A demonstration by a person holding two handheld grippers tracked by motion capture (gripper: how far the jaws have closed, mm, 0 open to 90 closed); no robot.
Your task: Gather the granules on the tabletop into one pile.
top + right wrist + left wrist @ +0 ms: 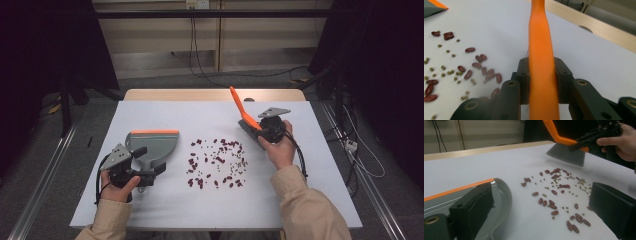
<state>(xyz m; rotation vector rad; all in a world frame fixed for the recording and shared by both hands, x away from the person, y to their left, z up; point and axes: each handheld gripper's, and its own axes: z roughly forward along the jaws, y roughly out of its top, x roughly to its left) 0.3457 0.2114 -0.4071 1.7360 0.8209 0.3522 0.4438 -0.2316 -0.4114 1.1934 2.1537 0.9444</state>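
1. The right tongs (261,131) are clenched on the orange handle of a hand brush (239,108), the two black jaws pressing the handle from both sides, as the right gripper view shows (541,75).
2. The brush (566,155) has grey bristles and hangs just above the white counter (165,200), at the far right edge of the spilled beans; the handle slants up and away from the person.
3. Whether the bristle tips touch the counter cannot be told.
4. Red kidney beans (215,162) lie scattered over the middle of the counter, mixed with small green mung beans (581,185); the scatter lies between the brush and the dustpan.
5. A grey dustpan (152,142) with an orange lip lies flat on the counter left of the beans, its lip on the far side from the person.
6. The left tongs (145,167) sit at the dustpan's handle end. In the left gripper view one jaw lies over the pan's edge and the other stands well apart above the beans, so the jaws are wide; whether they grip the handle cannot be told.
7. The person's right hand (280,145) grips the right tool's body, and the left hand (117,187) holds the other near the counter's front edge.
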